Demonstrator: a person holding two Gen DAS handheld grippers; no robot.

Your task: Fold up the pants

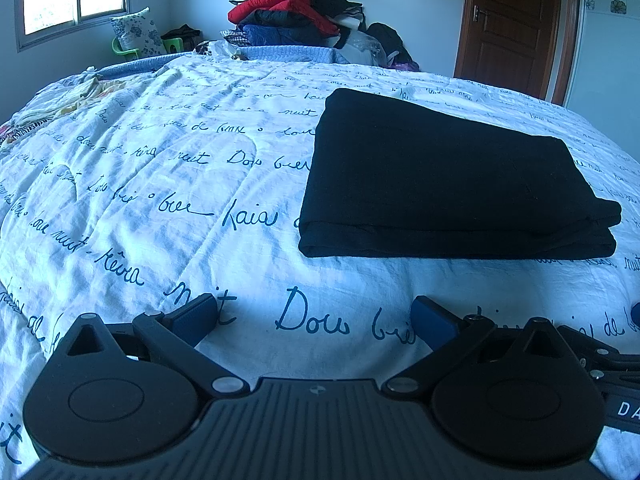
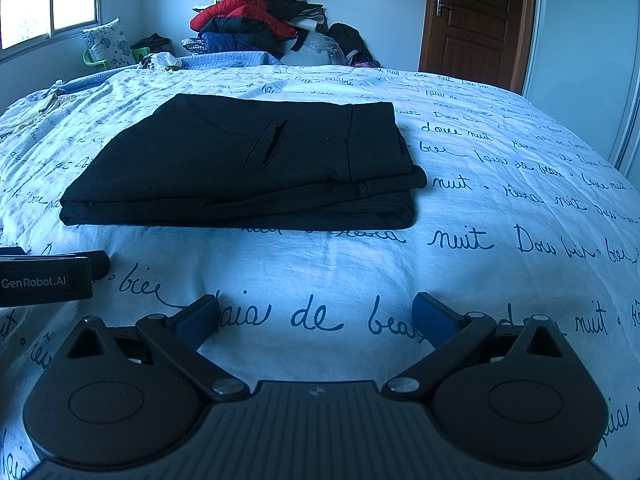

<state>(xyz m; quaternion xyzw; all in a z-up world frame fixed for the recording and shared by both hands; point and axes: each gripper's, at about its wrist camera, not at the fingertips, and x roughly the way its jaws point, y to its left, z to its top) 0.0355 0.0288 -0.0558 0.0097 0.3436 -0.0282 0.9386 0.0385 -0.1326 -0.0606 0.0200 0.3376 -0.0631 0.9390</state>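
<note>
The left gripper (image 1: pixel 314 316) hovers low over the script-printed bedspread (image 1: pixel 160 200), its blue-padded jaws spread wide and holding nothing. Ahead lie the black pants (image 2: pixel 248 164), folded into a flat rectangle (a slit pocket faces up), well apart from both tools. The right gripper (image 2: pixel 316 316) is likewise splayed wide and empty.

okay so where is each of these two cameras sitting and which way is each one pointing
Left wrist view: sits on the left tool, low over the bedspread, facing the far wall; folded black pants lie ahead to the right. Its open blue-padded fingers show.
Right wrist view: sits on the right tool, same heading; pants ahead-left. Its open fingers show, with part of the left tool at the left edge.
Shared: pants, bedspread, clothes pile, brown door.
</note>
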